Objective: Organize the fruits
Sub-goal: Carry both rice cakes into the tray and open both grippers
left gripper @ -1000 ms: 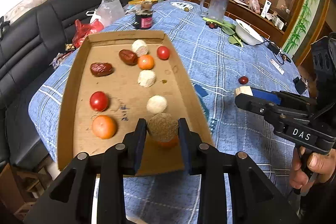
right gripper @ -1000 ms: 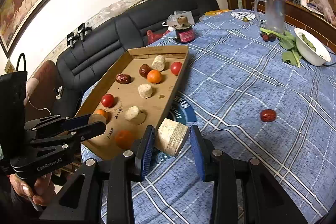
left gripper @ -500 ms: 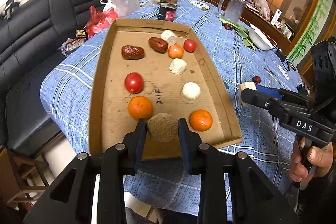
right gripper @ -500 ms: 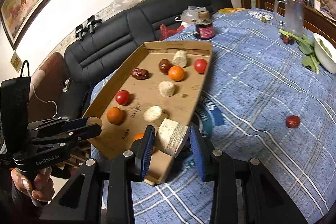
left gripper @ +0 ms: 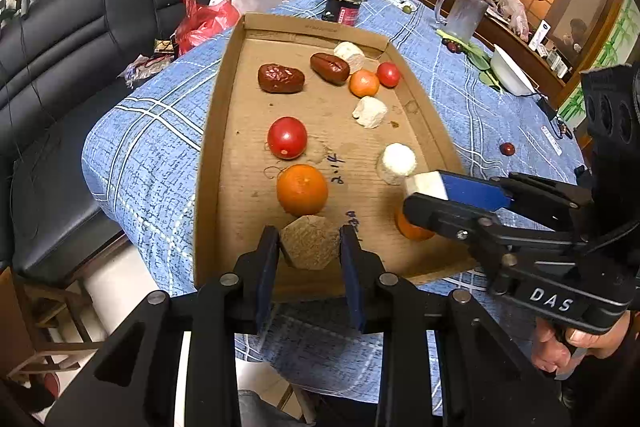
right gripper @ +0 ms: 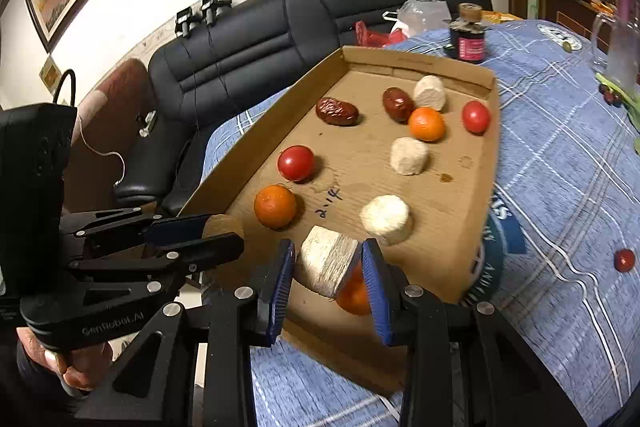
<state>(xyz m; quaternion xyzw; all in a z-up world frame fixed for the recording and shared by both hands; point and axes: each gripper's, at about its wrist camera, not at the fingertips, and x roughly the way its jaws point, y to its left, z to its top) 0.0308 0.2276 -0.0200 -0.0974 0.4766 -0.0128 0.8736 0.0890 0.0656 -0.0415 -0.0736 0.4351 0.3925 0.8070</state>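
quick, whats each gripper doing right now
left gripper: shut on a tan hexagonal chunk, over the cardboard tray
right gripper: shut on a pale whitish chunk, over the tray's near end

Both black grippers have blue-padded fingers, silver screws, white "DAS" and "GenRobot.AI" lettering; bare-skinned hands.

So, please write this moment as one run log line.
left gripper: shut on brown chunk | right gripper: shut on white chunk | both over cardboard tray
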